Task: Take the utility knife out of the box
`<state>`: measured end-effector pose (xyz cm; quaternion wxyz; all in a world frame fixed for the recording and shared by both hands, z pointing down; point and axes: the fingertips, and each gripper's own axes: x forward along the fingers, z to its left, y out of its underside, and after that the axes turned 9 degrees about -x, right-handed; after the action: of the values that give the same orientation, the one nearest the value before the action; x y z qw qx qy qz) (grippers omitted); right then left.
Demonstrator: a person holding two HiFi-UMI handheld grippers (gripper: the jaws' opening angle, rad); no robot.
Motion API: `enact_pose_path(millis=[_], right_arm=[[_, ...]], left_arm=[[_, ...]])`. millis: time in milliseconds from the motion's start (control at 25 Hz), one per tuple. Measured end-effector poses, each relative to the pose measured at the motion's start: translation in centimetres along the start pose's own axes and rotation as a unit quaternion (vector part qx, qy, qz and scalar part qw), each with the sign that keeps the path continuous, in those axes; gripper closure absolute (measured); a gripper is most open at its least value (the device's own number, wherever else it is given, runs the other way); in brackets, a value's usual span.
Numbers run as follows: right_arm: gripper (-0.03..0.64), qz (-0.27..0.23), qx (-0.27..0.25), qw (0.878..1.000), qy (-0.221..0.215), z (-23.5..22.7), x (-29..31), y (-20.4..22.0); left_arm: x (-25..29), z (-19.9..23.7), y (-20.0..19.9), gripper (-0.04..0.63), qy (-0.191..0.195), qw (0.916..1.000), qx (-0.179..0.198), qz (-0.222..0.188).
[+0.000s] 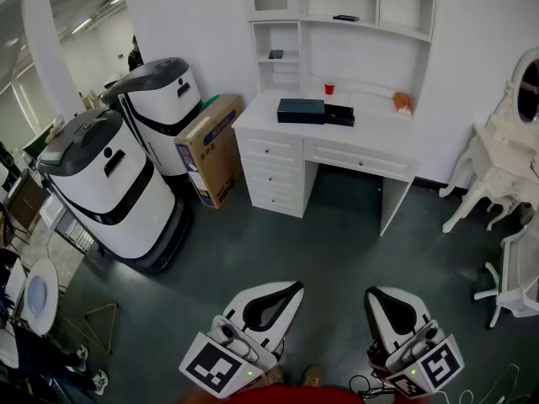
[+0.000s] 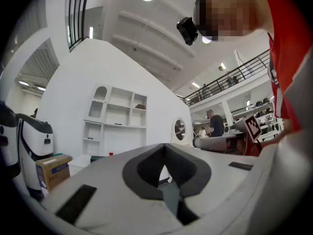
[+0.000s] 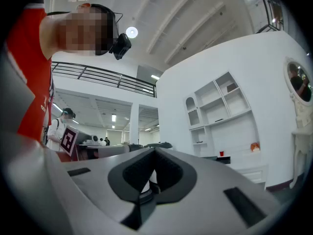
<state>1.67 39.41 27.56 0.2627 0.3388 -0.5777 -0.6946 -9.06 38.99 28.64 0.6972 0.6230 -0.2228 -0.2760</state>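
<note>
A dark flat box [image 1: 301, 110] lies on the white desk [image 1: 370, 133] far ahead, with a second black box [image 1: 339, 114] touching its right side. No utility knife shows in any view. My left gripper [image 1: 296, 286] and right gripper [image 1: 373, 293] hang side by side low in the head view, well short of the desk, over the dark floor. Both are shut with nothing between the jaws. In the left gripper view the jaws of the left gripper [image 2: 164, 145] meet, and the dark box [image 2: 94, 158] is small and distant. The right gripper [image 3: 155, 150] points at the box [image 3: 214, 158] too.
A red cup [image 1: 329, 88] and an orange object [image 1: 402, 102] sit on the desk under its shelves. Two white-and-black machines [image 1: 109, 183] and a cardboard carton [image 1: 210, 150] stand at the left. A white ornate dressing table [image 1: 497, 167] and chair [image 1: 518, 284] stand at the right.
</note>
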Motion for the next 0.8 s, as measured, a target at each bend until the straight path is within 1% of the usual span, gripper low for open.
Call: enact_pose_path(millis=[440,640,800], right_arm=[[0.609,0.0,-0.002,1.0,-0.001,-0.1,0.1,0.1],[0.607,-0.011,0.018,1.0,-0.009,-0.7,-0.2,0.1],[0.606,-0.012,0.022,1.0,-0.007,-1.6,-0.4,0.2]], left_arm=[[0.4,0.1,0.1,0.589,0.002,1.0,-0.002,-0.001],[1.1,0.0,0.2,0.589,0.002,1.0,-0.002,-0.001],[2.0,-0.1,0.3,0.589,0.0,1.0,-0.004,-0.001]])
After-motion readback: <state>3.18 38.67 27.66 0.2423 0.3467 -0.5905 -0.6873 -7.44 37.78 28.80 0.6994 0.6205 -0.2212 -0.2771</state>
